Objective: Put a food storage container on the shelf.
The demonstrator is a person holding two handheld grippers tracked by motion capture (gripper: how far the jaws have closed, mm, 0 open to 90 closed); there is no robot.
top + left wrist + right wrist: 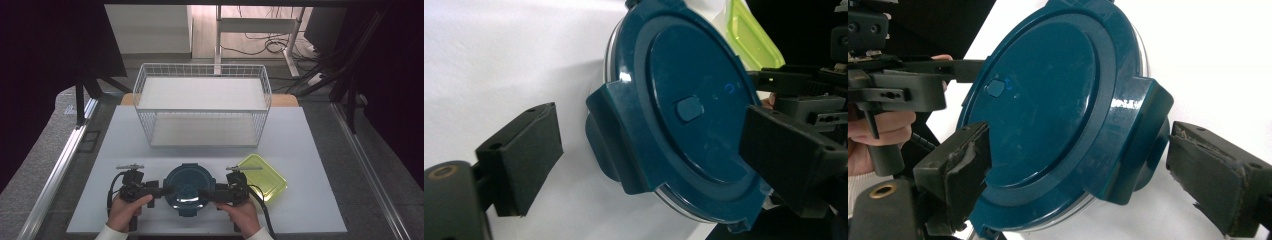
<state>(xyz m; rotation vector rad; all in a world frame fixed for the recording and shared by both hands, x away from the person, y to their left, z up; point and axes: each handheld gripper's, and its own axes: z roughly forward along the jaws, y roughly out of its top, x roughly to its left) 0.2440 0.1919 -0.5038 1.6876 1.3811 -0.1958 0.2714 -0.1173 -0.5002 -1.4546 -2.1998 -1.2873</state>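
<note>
I've got both grippers wide at the round blue container (189, 186) near the table's (310, 150) six o'clock edge: left gripper (164, 190) at its nine, right gripper (202, 193) at its three, each straddling a latch, unclamped.

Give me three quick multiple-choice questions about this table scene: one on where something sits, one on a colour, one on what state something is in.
1. Where is the green lid relative to the round container?
A. On the person's right of it
B. Inside the wire basket
C. Stacked on top of it

2. What colour is the round container's lid?
A. Red
B. Dark blue
C. White

3. How do the jaws of the left gripper and right gripper stand?
A. Both open, a side clip between each pair
B. Both shut on the green lid
C. One open, one shut on the basket

Answers:
1 A, the high view shows it on the table just right of the container, in front of the basket.
2 B, all views show dark blue.
3 A, each gripper view shows gaps between pads and clip.
</note>
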